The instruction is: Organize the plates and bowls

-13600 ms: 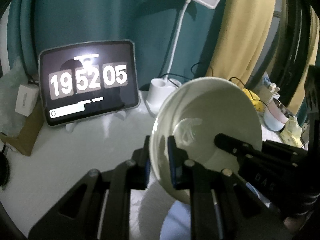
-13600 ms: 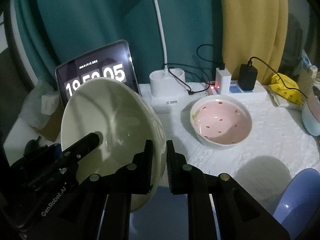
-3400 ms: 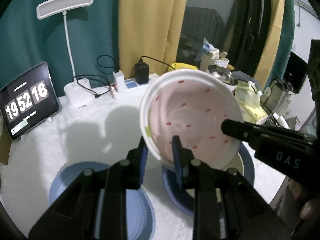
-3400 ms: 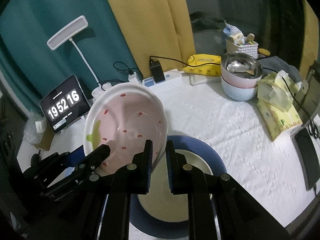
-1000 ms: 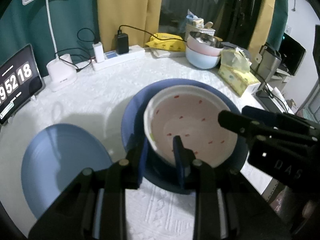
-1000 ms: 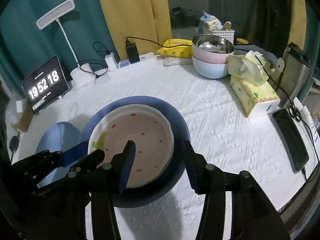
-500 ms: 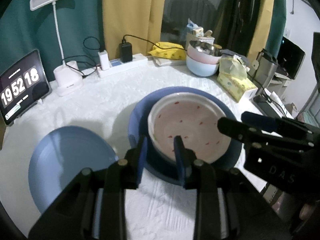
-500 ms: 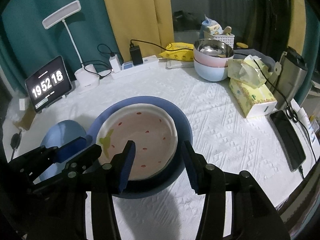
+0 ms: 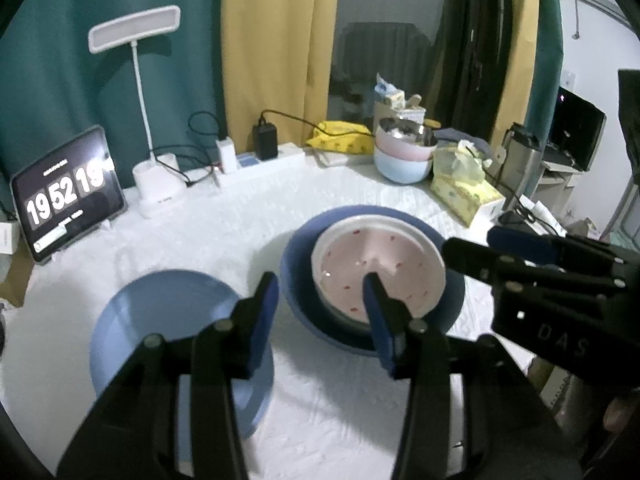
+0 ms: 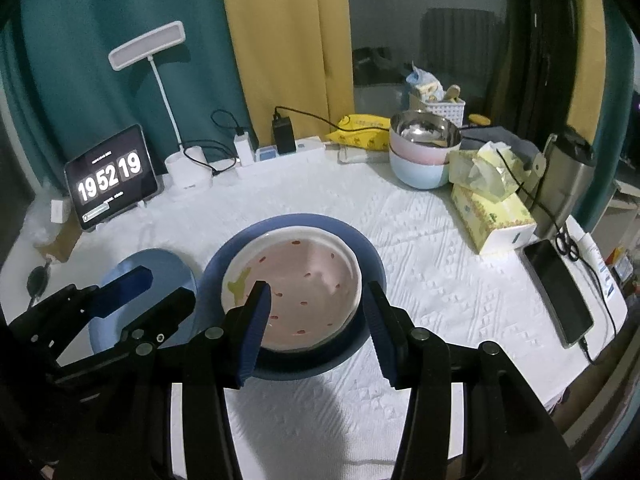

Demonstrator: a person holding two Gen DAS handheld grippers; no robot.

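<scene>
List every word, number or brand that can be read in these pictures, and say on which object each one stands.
"19 52 19": large white digits on the tablet clock.
"DAS": on the body of the right gripper, seen from the left wrist.
Small lines above and below the clock digits: too small to read.
Print on the tissue box and the yellow packet: too blurred to read.

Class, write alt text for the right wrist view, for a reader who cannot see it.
Open right tongs hang above a pink spotted bowl sitting in a dark blue plate on a white tablecloth. The left tongs are beside them, over a light blue plate.
</scene>
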